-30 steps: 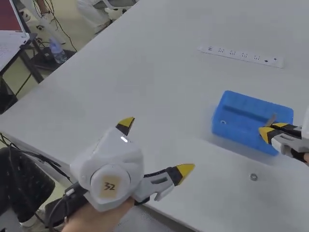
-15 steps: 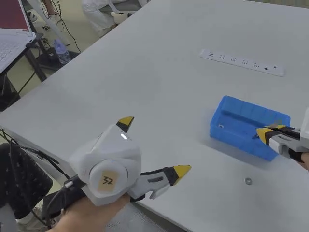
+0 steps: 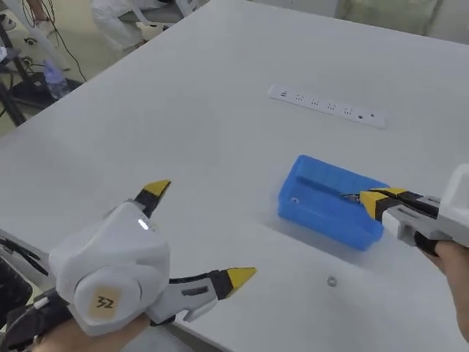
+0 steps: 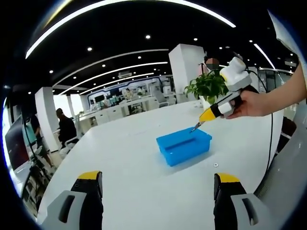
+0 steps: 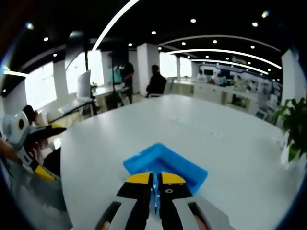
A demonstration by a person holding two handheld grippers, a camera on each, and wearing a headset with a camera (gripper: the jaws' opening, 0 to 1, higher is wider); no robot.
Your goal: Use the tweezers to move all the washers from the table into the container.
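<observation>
The right gripper (image 3: 371, 199) holds the tweezers (image 3: 350, 196) clamped over the blue container (image 3: 322, 224), the left gripper (image 3: 198, 232) gapes empty, and the washer (image 3: 332, 281) on the table (image 3: 220, 132) nearby could skitter away under a skewed pinch

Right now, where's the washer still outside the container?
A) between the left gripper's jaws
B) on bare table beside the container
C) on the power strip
B: the washer lies on bare table just off the container's near side; the left gripper is open and empty, the right gripper holds the tweezers over the container.
</observation>
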